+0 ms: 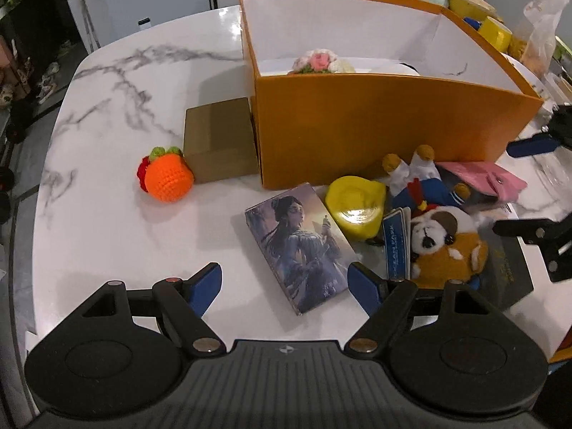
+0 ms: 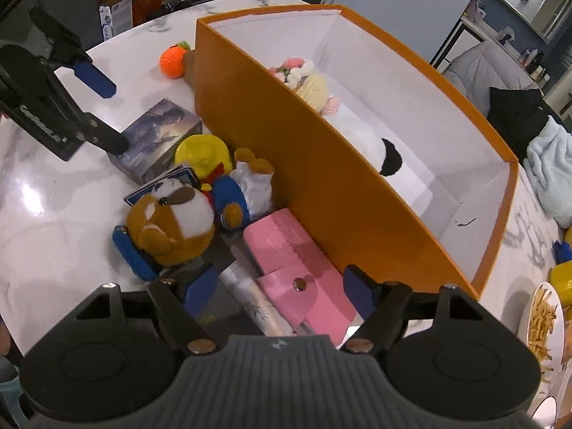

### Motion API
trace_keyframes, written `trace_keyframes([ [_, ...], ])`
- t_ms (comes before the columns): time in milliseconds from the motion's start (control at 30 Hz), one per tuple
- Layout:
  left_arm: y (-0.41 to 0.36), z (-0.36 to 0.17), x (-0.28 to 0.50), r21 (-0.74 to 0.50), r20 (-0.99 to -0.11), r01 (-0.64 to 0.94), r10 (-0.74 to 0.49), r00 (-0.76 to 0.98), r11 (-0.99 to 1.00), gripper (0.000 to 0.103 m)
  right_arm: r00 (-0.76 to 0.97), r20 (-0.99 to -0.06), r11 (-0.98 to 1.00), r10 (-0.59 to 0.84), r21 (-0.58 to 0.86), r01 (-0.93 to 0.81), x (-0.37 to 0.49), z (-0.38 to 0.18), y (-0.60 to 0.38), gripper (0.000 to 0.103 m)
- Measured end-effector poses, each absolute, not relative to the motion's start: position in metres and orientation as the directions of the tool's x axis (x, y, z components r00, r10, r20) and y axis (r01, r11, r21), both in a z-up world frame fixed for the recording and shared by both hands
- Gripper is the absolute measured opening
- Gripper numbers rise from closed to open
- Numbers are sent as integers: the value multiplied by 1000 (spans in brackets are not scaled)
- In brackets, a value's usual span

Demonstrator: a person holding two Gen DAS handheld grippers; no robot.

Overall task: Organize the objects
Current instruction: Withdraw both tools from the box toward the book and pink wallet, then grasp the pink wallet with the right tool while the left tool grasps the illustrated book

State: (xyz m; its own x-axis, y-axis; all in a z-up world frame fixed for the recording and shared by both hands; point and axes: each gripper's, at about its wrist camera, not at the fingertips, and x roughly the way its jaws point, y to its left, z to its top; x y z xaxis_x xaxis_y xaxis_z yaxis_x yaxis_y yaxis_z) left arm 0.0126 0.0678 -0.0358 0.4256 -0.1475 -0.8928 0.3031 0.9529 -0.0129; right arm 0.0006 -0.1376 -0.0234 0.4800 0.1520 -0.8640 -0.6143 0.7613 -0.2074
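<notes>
An open orange box stands on the marble table and holds a crocheted flower bundle and a white plush. In front of it lie a picture card box, a yellow toy, a brown-and-white plush dog, a blue duck plush and a pink wallet. My left gripper is open and empty, above the card box. My right gripper is open and empty, over the pink wallet.
An orange crocheted fruit lies beside a small brown carton left of the box. A plate of fries and yellow cups stand at the right. A light blue cloth lies behind the box.
</notes>
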Motion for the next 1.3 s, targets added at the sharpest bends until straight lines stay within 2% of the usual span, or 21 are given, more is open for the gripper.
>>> trace_keyframes([
  [367,65,-51,20,-141,-872,198,-216,439,970,92,479,-862,766,165,-194,-613,1,-20,-147,78],
  [633,52,-65,24,-107,-891,225,-194,410,968,92,475,-871,734,130,-238,-637,3,-31,-156,61],
  [833,51,-68,27,-62,-886,235,-162,434,970,93,493,-859,693,141,-270,-669,-3,-35,-152,59],
  [967,52,-70,27,-32,-885,249,-144,443,968,101,512,-845,647,153,-306,-699,-8,-39,-148,59],
  [1100,52,-74,27,19,-881,271,-112,460,962,101,523,-835,608,168,-330,-722,-13,-39,-146,59],
  [1300,63,-72,29,16,-896,260,-101,433,966,101,525,-827,581,202,-331,-744,-18,-39,-154,55],
])
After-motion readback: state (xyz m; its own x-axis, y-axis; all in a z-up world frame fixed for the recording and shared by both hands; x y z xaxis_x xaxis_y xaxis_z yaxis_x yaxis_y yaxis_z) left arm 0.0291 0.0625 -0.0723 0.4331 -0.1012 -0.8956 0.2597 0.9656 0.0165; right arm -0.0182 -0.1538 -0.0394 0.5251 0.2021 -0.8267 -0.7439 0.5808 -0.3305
